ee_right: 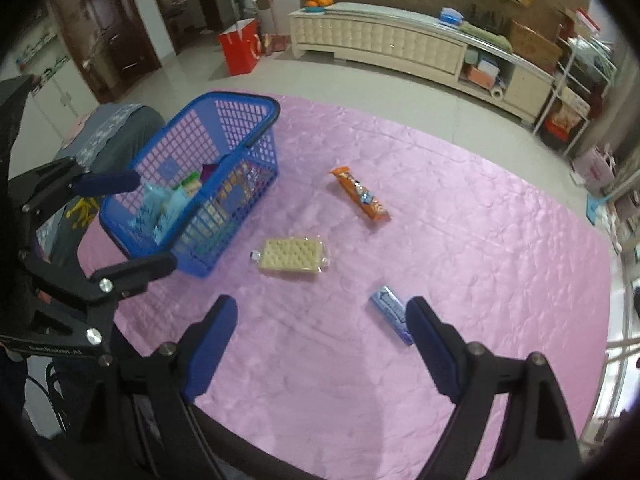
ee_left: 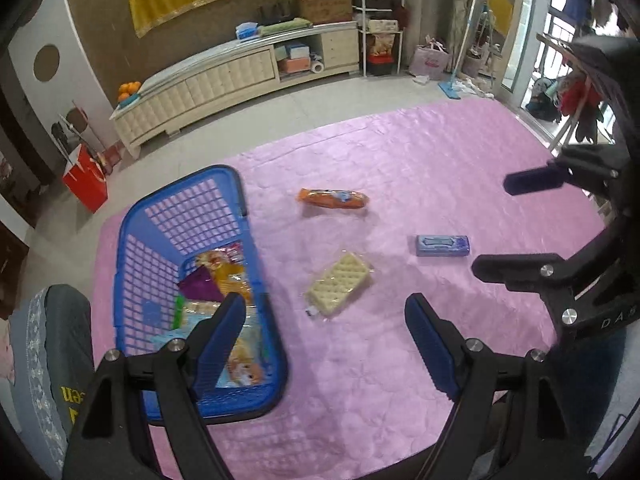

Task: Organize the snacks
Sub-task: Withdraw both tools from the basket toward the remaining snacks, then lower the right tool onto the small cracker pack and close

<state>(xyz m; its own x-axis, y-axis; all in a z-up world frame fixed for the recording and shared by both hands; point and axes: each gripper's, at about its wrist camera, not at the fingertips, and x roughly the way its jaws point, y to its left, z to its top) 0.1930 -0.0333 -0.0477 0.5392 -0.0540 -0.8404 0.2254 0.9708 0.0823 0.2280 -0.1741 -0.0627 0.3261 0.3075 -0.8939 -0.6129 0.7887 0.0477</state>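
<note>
A blue plastic basket (ee_left: 132, 248) (ee_right: 236, 98) stands on the left of the pink-covered table (ee_left: 400, 152) (ee_right: 480, 240) and holds several snack packs. Three snacks lie loose on the cloth: a clear pack of crackers (ee_left: 340, 284) (ee_right: 292, 255), an orange packet (ee_left: 332, 198) (ee_right: 360, 194) and a small blue pack (ee_left: 442, 245) (ee_right: 390, 310). My left gripper (ee_left: 326, 336) (ee_right: 132, 224) hovers open at the basket's near right edge, nothing between its pads. My right gripper (ee_right: 322, 336) (ee_left: 516, 226) is open and empty too, its right finger just beside the blue pack.
A grey padded seat (ee_left: 64, 340) (ee_right: 116, 132) stands against the table's left side by the basket. Beyond the table's far edge are tiled floor, a long cream cabinet (ee_left: 224, 76) (ee_right: 380, 40) and a red bag (ee_left: 86, 184) (ee_right: 240, 46).
</note>
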